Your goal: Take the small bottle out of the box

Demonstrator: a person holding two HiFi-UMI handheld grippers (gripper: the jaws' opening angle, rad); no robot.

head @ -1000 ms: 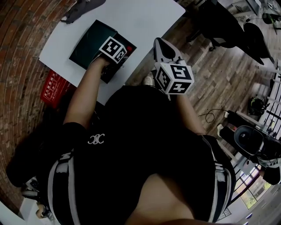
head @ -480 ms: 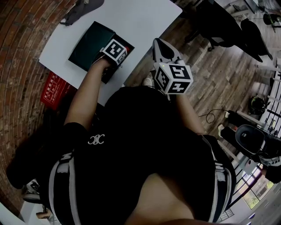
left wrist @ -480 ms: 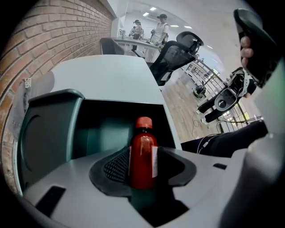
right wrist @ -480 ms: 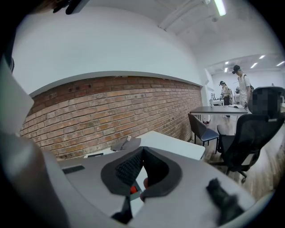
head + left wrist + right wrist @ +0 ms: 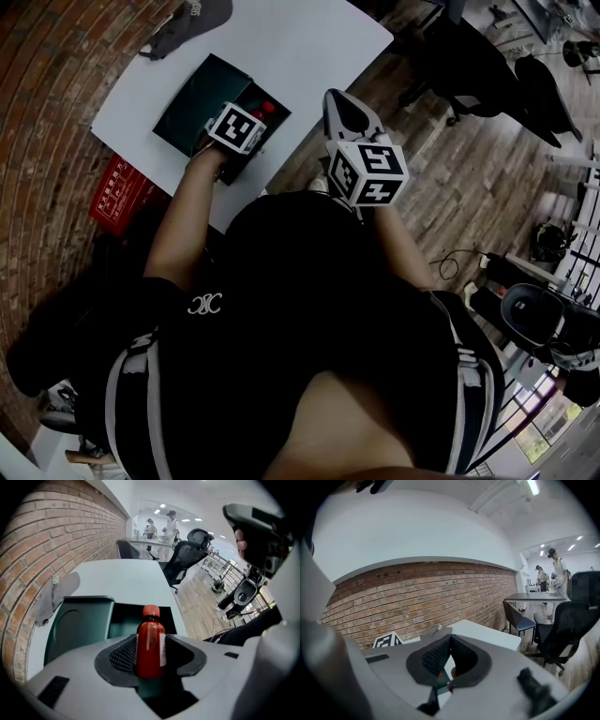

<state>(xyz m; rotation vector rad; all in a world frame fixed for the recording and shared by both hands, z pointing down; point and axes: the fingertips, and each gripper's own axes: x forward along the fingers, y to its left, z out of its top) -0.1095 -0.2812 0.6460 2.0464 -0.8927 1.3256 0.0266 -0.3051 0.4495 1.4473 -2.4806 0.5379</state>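
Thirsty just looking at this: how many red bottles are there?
1: the small bottle sits between the jaws of the left gripper, which have just been opening, over the open box. Others may hide inside.

The left gripper's (image 5: 151,641) jaws, which have just been opening, press on both sides of an upright red bottle (image 5: 150,651) just in front of the open green box (image 5: 79,620). The box lies on a white table (image 5: 126,576), and a grey cap (image 5: 54,597) lies left of it.

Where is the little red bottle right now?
The small red bottle sits between the left gripper's jaws, just opened wider yet touching its sides, over the open dark green box on the white table, upper left in the head view.
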